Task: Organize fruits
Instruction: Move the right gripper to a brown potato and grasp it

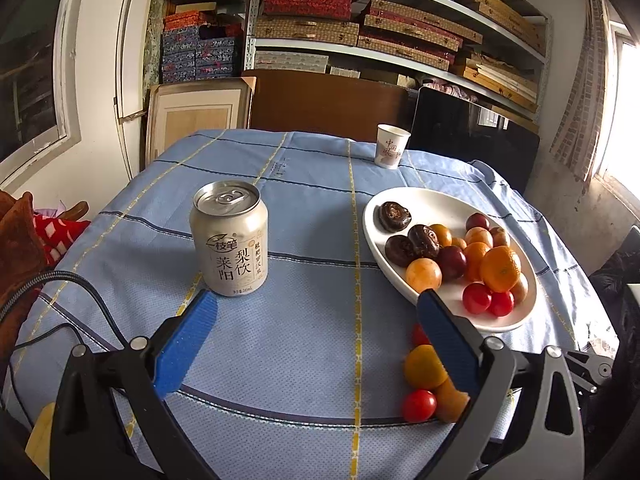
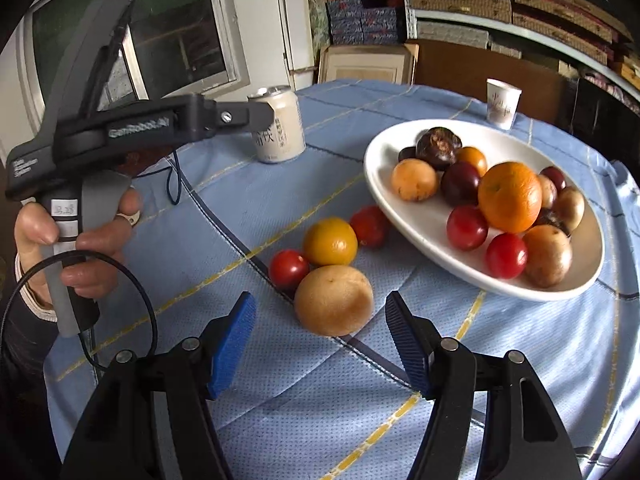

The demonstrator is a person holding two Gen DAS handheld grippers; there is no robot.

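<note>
Left hand-held gripper (image 1: pixel 316 312): spread, empty, above the surface (image 1: pixel 304 360).
Right hand-held gripper (image 2: pixel 320 316): spread, tan fruit (image 2: pixel 334 300) just ahead of its pads, untouched.
Loose fruit: four pieces beside the plate (image 2: pixel 400 208).
Can (image 1: pixel 229 240): upright, left of the plate.

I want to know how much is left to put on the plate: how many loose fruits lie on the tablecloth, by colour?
Red cherry tomatoes: 2
Orange-yellow fruit: 1
Tan-brown fruit: 1
Total: 4, all on the tablecloth beside the white plate.
</note>
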